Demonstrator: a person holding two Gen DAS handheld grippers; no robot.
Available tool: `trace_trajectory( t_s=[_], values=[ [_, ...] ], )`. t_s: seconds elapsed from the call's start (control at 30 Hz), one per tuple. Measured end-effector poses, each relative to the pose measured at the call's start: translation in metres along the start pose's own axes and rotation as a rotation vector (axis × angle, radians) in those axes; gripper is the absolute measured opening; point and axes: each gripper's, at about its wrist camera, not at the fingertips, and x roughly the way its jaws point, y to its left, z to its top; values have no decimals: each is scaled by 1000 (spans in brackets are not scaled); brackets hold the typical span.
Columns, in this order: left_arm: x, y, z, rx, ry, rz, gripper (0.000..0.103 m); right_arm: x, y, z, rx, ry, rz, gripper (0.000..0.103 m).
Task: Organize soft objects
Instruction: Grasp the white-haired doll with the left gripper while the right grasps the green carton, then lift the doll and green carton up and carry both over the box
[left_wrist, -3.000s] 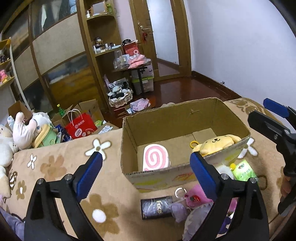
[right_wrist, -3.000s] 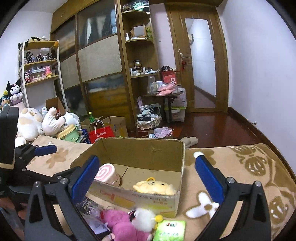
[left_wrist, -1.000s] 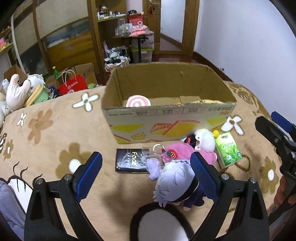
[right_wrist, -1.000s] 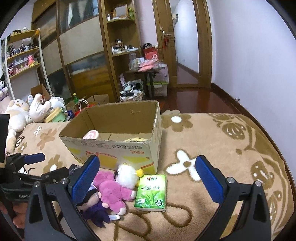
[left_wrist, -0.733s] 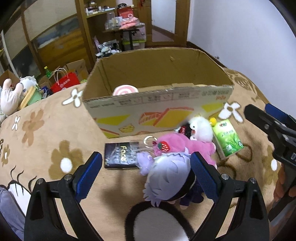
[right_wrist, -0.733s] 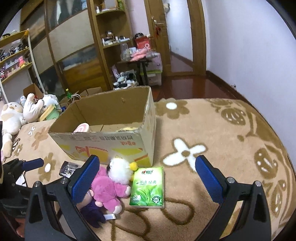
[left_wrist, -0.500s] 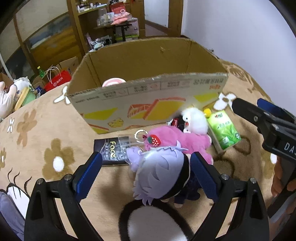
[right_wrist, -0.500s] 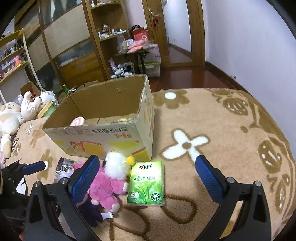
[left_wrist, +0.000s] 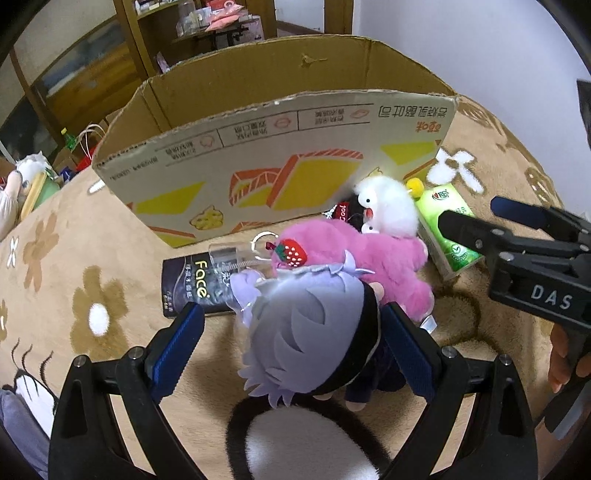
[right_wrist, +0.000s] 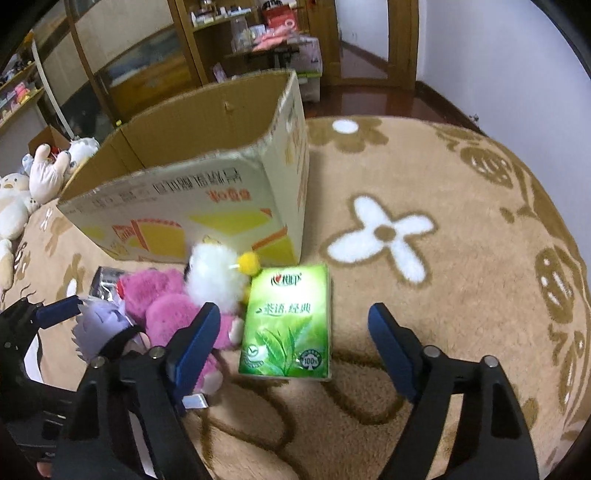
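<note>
Plush toys lie in a heap on a tan flowered blanket, just in front of the near wall of an open cardboard box. Nearest the left claw is a doll with lavender hair; its head sits between the two blue pads, which stand spread on either side. The right pad is very close to the doll's dark band, though contact cannot be confirmed, and the left pad is clearly apart from it. Just beyond the doll lies a pink plush with a strawberry on it, and against the pink plush, close to the box wall, a fluffy white plush with a small yellow pompom beside it. A dark packet marked "Face" lies flat to the left of the doll, partly under a clear keyring tag.

To the right of the toys a green tissue pack lies flat on the blanket, touching the white plush. The right claw hovers over it with its jaws closing; the pack sits in the gap, and the pads are not on it. The left pad is beside the pink plush.
</note>
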Motion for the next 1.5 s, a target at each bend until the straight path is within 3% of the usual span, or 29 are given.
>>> trace_trajectory(
  t_s=[0.17, 0.3, 0.43, 0.87, 1.2, 1.33, 1.5],
  values=[
    [4, 3, -2, -16, 25, -51, 76, 14, -3, -3, 6, 61, 7, 72],
    [4, 2, -4, -15, 23, -52, 70, 24, 1, -5, -6, 102, 21, 59],
    [4, 2, -3, -19, 19, -64, 63, 28, 6, -6, -33, 116, 7, 58],
    [-17, 13, -7, -59, -42, -52, 61, 4, 5, -14, -15, 88, 20, 57],
    [-57, 40, -12, -141, -166, 7, 62, -32, 9, -16, -25, -17, 12, 57],
    [-82, 46, -14, -167, -247, 125, 62, -52, 14, -17, -38, -74, 18, 57],
    [-109, 57, -16, -188, -324, 154, 62, -79, 22, -16, -60, -171, 27, 57]
  ],
)
